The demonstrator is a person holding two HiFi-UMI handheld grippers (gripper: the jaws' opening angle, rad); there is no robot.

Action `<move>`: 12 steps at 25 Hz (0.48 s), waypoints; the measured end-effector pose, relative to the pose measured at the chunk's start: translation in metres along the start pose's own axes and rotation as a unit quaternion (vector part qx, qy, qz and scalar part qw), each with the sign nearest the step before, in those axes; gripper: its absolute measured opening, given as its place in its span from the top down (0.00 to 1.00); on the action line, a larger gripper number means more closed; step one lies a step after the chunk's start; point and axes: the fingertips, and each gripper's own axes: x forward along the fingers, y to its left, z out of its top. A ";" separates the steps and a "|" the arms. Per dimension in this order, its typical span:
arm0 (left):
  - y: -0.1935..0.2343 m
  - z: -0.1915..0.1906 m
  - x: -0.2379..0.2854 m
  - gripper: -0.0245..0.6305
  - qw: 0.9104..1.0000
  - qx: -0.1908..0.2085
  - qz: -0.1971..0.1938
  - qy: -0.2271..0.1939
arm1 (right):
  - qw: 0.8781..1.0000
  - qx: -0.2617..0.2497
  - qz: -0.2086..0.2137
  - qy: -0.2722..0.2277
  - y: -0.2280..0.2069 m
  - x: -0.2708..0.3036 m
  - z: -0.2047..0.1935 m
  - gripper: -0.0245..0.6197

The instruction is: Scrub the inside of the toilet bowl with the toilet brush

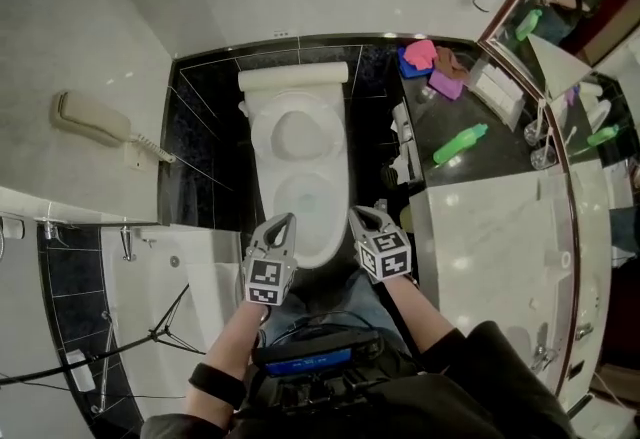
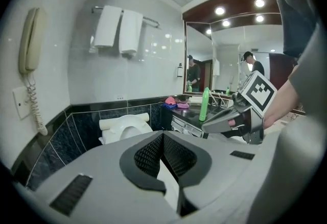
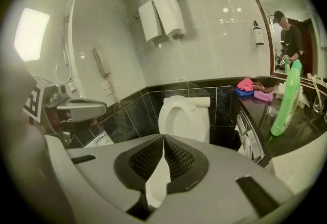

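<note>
Black tiling is seen behind the toilet [image 1: 298, 142]; left gripper [image 1: 286, 219] and right gripper [image 1: 356, 213] are held clenched, empty, near its front rim.

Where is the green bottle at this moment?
In the head view, the green bottle is on the dark counter, to the right of the toilet, near the pink and purple cloths.

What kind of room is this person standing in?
A bathroom, probably a hotel's: a toilet with its lid up, white towels hung on the wall, a wall phone, and a dark vanity counter.
</note>
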 end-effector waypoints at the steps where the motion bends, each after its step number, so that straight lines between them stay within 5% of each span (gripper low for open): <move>1: 0.005 0.000 -0.005 0.96 1.000 -0.005 0.006 -0.001 | 1.000 0.000 0.007 -0.006 0.008 -0.002 0.008 0.93; 12: 0.041 0.016 -0.038 0.96 0.998 -0.023 0.055 -0.027 | 0.999 -0.001 0.035 -0.039 0.038 -0.009 0.049 0.95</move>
